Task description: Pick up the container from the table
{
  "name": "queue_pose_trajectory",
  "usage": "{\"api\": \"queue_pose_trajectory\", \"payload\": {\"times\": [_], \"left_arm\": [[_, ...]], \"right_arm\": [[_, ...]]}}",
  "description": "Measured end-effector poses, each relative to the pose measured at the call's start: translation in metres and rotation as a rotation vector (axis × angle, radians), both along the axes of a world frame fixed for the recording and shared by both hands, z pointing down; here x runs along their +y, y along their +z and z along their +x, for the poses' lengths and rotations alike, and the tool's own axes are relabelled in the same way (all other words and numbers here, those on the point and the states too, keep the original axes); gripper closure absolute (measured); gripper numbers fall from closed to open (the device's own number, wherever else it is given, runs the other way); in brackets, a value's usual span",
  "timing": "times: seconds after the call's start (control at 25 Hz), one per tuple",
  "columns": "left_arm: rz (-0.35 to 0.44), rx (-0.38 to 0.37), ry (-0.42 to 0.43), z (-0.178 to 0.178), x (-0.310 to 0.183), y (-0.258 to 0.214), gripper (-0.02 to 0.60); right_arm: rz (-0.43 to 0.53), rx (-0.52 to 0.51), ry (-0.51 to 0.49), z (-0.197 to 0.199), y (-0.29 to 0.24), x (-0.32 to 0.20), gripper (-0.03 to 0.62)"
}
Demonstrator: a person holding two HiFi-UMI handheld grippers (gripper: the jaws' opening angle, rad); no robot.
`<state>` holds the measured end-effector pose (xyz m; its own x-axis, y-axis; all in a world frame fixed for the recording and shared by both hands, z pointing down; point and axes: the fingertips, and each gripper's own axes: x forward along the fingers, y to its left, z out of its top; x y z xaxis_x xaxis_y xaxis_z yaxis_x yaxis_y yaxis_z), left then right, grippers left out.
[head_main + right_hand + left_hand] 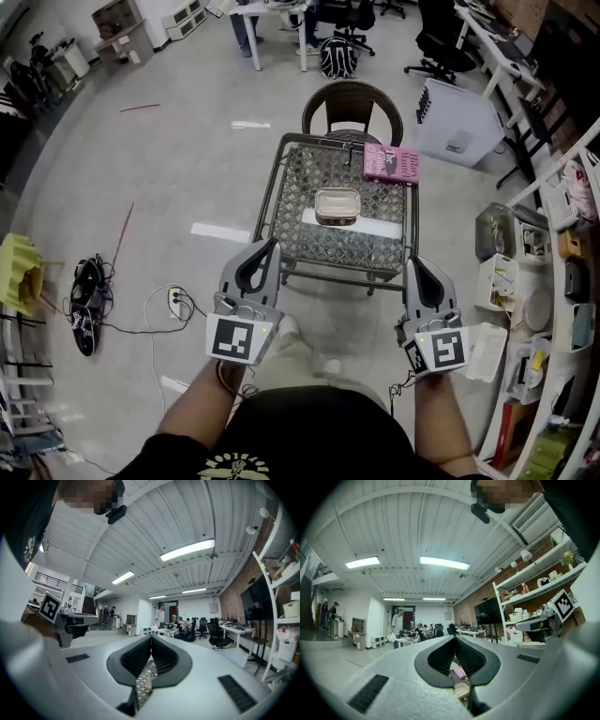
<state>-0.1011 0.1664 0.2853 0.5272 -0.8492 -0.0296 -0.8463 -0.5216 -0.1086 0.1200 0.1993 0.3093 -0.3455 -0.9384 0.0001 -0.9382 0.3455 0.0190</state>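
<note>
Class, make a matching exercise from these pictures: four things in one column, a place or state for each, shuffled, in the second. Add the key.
1. container
2. pink book
3. chair
4. left gripper

A. behind the table
B. jaws together, empty
C. middle of the table top
D. far right corner of the table

Pairs: 1-C, 2-D, 3-A, 4-B

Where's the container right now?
Head view: the small beige rectangular container sits centred on the woven metal-framed table, left of and nearer than the pink book.
</note>
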Motion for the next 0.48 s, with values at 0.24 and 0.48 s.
{"api": "queue_pose_trajectory", "payload": {"times": [0.24,0.48], "left_arm": [[0.015,0.013,0.021,-0.004,-0.029,-0.004,0.572],[-0.014,0.013,0.043,-0.006,-0.066,0.003,0.572]], "right_arm": [[-0.001,-0.005,0.015,-0.007,0.001,-0.026,0.583],[-0.02,-0.008,0.027,-0.013,0.006,-0.057,0.583]]}}
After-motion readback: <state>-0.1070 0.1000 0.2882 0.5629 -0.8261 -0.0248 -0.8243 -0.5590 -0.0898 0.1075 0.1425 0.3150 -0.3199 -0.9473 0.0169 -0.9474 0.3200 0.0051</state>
